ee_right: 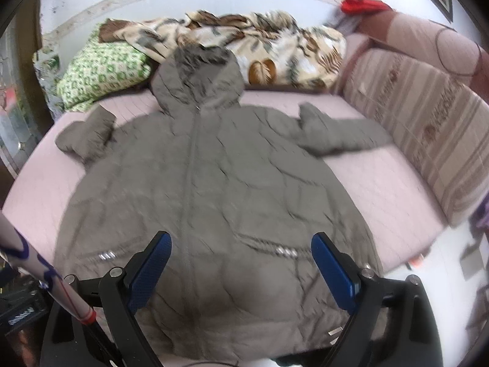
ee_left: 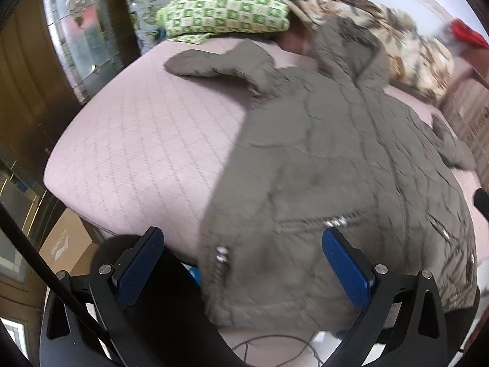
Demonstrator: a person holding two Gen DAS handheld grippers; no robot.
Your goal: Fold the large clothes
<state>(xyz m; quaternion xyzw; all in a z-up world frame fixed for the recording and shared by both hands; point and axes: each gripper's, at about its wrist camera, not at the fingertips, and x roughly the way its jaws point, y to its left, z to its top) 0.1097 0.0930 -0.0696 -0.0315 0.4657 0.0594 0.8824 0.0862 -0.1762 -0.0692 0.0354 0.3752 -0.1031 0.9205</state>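
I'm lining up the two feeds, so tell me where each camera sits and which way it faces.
Left wrist: sits on the left gripper at the bed's near left corner, looking across the coat toward the green checked pillow; both open blue fingers show.
Right wrist: sits on the right gripper at the coat's hem, facing straight up it to the hood and wall; its open fingers show.
Shared: coat, pink mattress, pillow, leaf-print blanket.
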